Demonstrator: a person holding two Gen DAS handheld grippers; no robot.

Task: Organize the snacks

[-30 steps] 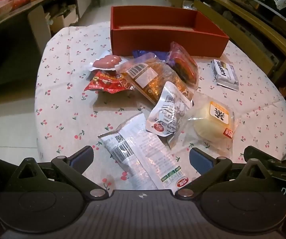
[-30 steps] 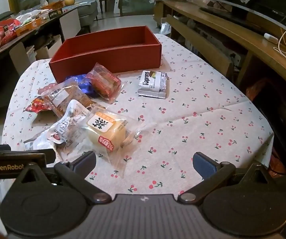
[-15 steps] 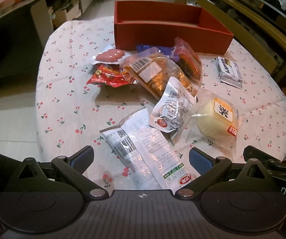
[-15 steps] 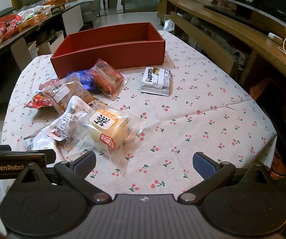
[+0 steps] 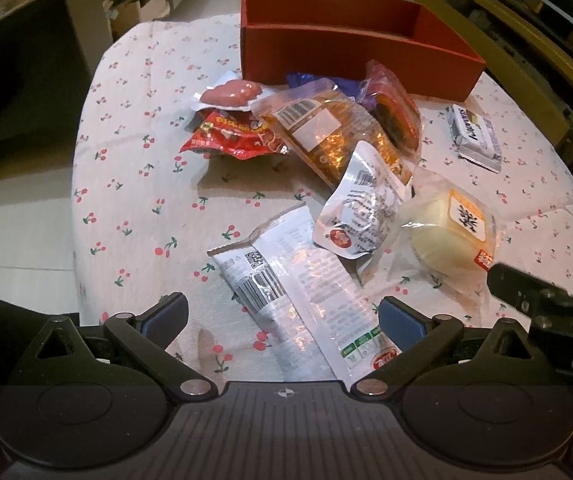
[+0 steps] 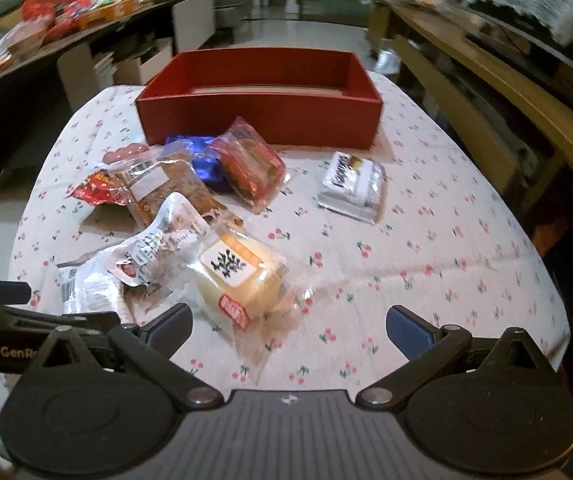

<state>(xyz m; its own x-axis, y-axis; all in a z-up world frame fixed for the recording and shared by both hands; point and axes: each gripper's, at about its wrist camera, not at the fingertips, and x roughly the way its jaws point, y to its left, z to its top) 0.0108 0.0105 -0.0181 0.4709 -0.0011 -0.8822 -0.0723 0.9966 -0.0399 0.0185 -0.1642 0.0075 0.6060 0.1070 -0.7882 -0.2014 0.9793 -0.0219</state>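
left gripper [image 5: 282, 320]: apart | right gripper [image 6: 288, 326]: apart | red box [image 6: 262, 120]: empty

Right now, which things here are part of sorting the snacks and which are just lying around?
Job: red box; yellow cake; white wafer pack; long white packet; orange bag; blue wrapper.
Lying about: side counter clutter; cardboard boxes; wooden bench.

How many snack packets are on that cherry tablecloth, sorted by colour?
Red packets: 2, a crinkled one and a clear-wrapped one
Pink: 1
Blue: 1
Orange-brown: 1
White or silvery: 3
Pale yellow cake: 1
Total: 9
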